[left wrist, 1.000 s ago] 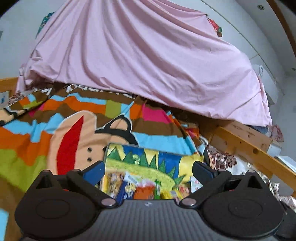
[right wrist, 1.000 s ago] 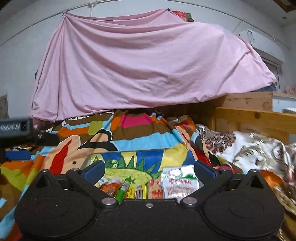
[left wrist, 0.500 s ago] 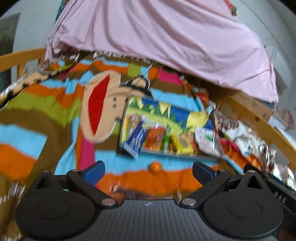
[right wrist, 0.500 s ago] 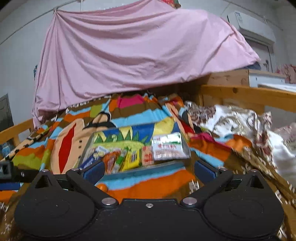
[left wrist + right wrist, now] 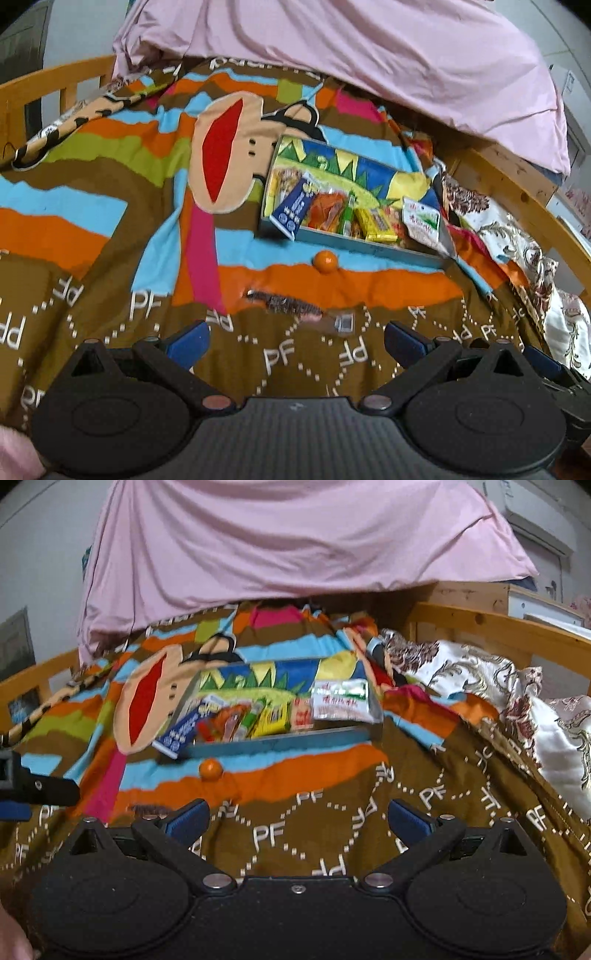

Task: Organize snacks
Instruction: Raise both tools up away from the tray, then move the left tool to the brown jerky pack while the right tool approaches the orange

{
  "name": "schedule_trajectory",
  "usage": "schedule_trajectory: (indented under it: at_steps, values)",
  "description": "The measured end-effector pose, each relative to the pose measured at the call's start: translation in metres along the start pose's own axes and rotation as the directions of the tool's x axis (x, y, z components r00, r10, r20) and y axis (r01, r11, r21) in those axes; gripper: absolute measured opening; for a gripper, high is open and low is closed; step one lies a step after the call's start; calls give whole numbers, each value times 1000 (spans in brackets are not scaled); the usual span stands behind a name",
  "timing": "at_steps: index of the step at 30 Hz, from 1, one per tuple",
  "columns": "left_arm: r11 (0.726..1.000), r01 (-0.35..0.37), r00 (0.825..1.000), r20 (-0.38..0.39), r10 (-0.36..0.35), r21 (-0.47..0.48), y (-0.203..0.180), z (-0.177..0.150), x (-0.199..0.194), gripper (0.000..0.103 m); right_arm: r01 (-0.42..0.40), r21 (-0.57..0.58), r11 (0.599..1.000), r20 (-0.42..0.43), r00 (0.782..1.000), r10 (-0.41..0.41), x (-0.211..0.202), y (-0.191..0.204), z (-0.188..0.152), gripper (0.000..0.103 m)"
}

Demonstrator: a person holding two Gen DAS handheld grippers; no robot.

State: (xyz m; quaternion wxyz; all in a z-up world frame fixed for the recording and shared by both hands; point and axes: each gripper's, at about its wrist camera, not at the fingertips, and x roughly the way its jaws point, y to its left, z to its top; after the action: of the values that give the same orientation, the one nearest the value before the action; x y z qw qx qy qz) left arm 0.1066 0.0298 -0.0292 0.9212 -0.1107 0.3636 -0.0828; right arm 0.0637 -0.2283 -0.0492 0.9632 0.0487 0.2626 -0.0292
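A colourful picture tray lies on the striped bedspread and holds several snack packs. A blue pack leans over its near left corner, and a white and green pack lies at its right end. A small orange fruit sits on the bedspread just in front of the tray. A dark wrapped snack lies nearer to me. My left gripper and my right gripper are both open and empty, well short of the tray.
The bed has wooden rails at left and right. A pink sheet hangs behind the tray. A patterned white quilt is heaped at right. The left gripper's body shows at the right wrist view's left edge.
Both grippers have pulled back and risen from right over the tray. The whole tray, the orange fruit and the bedspread in front of it have come into view. Both stay open.
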Motion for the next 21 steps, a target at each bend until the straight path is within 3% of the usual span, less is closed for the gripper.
schedule_trajectory:
  at_steps: [8, 12, 21]
  values:
    - [1000, -11, 995, -98, 10, -16, 4, 3, 12, 103, -3, -23, 1000, -70, 998, 1, 10, 3, -4, 102]
    - [1000, 26, 987, -159, -23, 15, 2, 13, 24, 103, 0, -13, 1000, -84, 997, -2, 16, 1, -2, 102]
    - [979, 137, 971, -213, -104, 148, 2, 59, 52, 103, -33, -23, 999, -110, 993, 31, 34, 2, 8, 102]
